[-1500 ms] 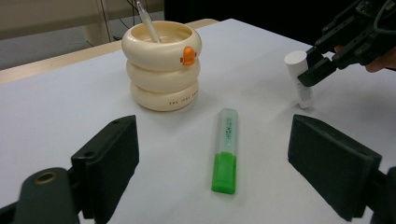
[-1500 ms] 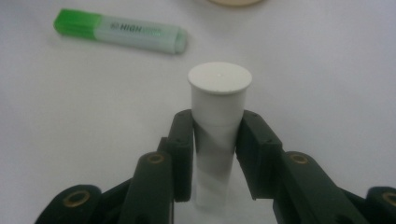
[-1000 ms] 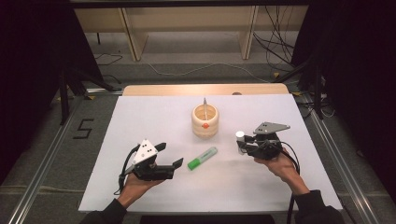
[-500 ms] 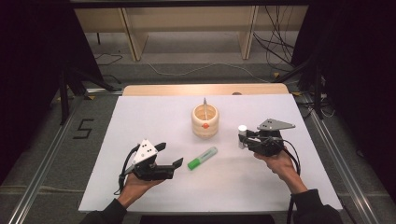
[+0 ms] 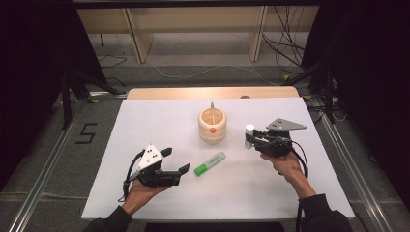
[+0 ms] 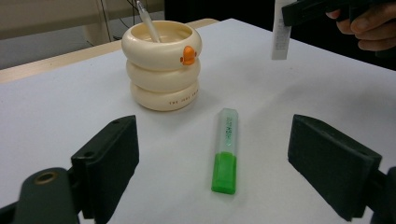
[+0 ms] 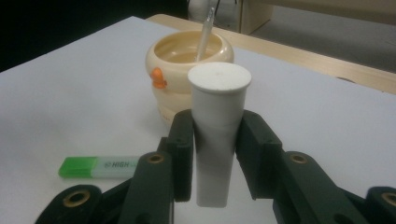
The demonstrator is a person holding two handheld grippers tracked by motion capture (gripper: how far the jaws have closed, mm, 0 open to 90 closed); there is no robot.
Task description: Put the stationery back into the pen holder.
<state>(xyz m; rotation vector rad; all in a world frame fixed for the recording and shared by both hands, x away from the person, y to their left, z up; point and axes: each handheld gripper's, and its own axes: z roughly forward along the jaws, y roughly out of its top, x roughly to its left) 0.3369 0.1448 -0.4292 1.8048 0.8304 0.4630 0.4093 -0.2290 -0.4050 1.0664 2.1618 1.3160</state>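
Nearest to me, my left tongs (image 5: 175, 162) hovered low over the white desk (image 5: 145, 121), the jaws released and wide apart with nothing between the pads. Just in front of them a green highlighter (image 6: 226, 148) lay flat on the desk, its green cap toward me. A little farther and to the right, my right tongs (image 7: 212, 140) were clenched on a white tube (image 7: 215, 130), which stood upright between the two black jaws, its flat cap on top, lifted above the desk. Behind the highlighter, near the middle of the desk, stood a cream ringed cup (image 5: 212, 125) with a small orange beak on its side, and a pen (image 5: 212, 107) leaned inside it.
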